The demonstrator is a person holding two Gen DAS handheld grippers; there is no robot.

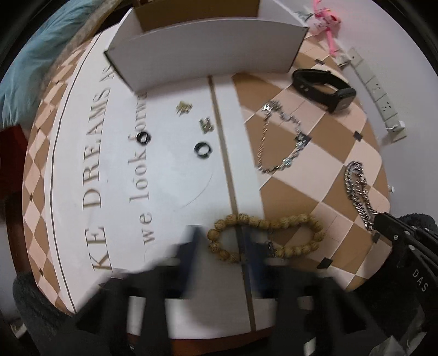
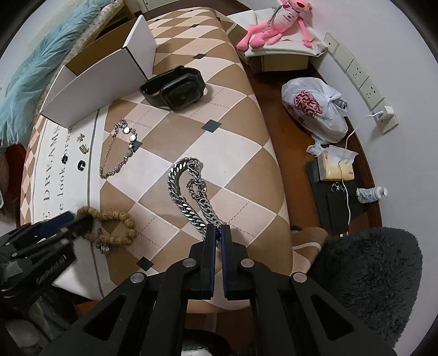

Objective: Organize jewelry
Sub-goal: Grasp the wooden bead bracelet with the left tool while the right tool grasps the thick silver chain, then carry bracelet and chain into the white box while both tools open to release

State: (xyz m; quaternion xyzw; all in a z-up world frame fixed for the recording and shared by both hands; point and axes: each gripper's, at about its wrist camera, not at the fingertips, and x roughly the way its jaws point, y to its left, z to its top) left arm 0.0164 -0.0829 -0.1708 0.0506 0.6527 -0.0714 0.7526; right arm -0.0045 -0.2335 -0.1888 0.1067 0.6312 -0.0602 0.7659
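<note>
A thick silver chain [image 2: 189, 191] lies on the checkered cloth; my right gripper [image 2: 218, 228] is shut on its near end, also seen in the left wrist view [image 1: 357, 186]. A wooden bead bracelet [image 1: 262, 235] lies in front of my left gripper [image 1: 223, 238], which is open and blurred, its fingers on either side of the bracelet's left loop; it also shows in the right wrist view [image 2: 109, 224]. A thin necklace [image 1: 282, 137], black watch [image 1: 323, 87], two black rings [image 1: 202, 149] and two gold earrings [image 1: 184, 106] lie further back.
An open white cardboard box [image 1: 205, 52] stands at the far edge of the table. A pink plush toy [image 2: 276, 24], a white plastic bag [image 2: 314, 109], a tissue pack [image 2: 338, 167] and a small bottle [image 2: 372, 193] lie to the right.
</note>
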